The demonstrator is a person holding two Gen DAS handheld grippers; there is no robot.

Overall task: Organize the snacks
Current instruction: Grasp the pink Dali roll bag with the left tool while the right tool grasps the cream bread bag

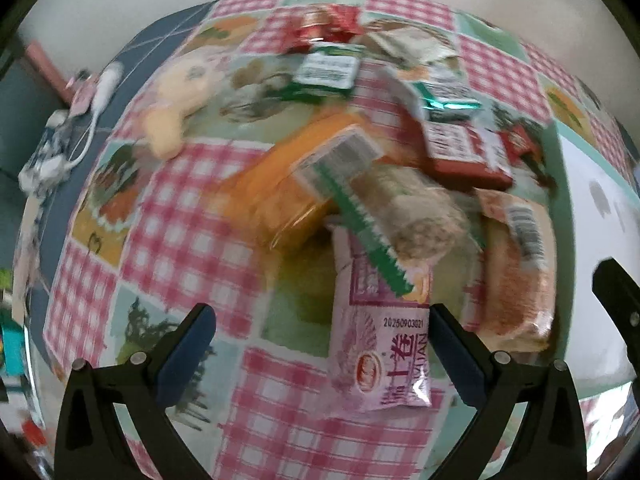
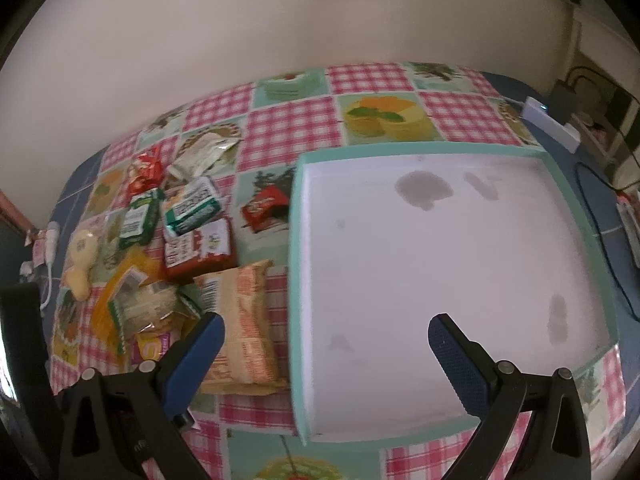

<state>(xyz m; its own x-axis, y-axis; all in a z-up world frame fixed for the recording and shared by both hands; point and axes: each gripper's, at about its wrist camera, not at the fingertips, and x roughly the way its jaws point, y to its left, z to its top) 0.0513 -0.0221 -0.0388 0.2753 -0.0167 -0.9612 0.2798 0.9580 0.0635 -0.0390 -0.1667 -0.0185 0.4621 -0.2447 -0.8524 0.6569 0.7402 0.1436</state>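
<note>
A heap of snack packets lies on the checked tablecloth. In the left wrist view my left gripper (image 1: 322, 326) is open, low over the cloth, and a pink packet (image 1: 380, 344) lies between its fingers against the right one. Beyond are an orange packet (image 1: 276, 196), a clear green-edged packet (image 1: 384, 196), a peach packet (image 1: 516, 264), a red packet (image 1: 464, 152) and green packets (image 1: 326, 68). In the right wrist view my right gripper (image 2: 326, 340) is open over the near left part of a mint-rimmed white tray (image 2: 576, 208), which holds no snacks. The peach packet (image 2: 244, 320) lies left of the tray.
A cream plush toy (image 1: 176, 100) lies at the heap's left edge. A white cable and small items (image 1: 96, 96) sit on the blue surface beyond the cloth. A white device (image 2: 552, 124) and dark cables (image 2: 600, 184) lie right of the tray. A small red packet (image 2: 266, 206) lies by the tray's left rim.
</note>
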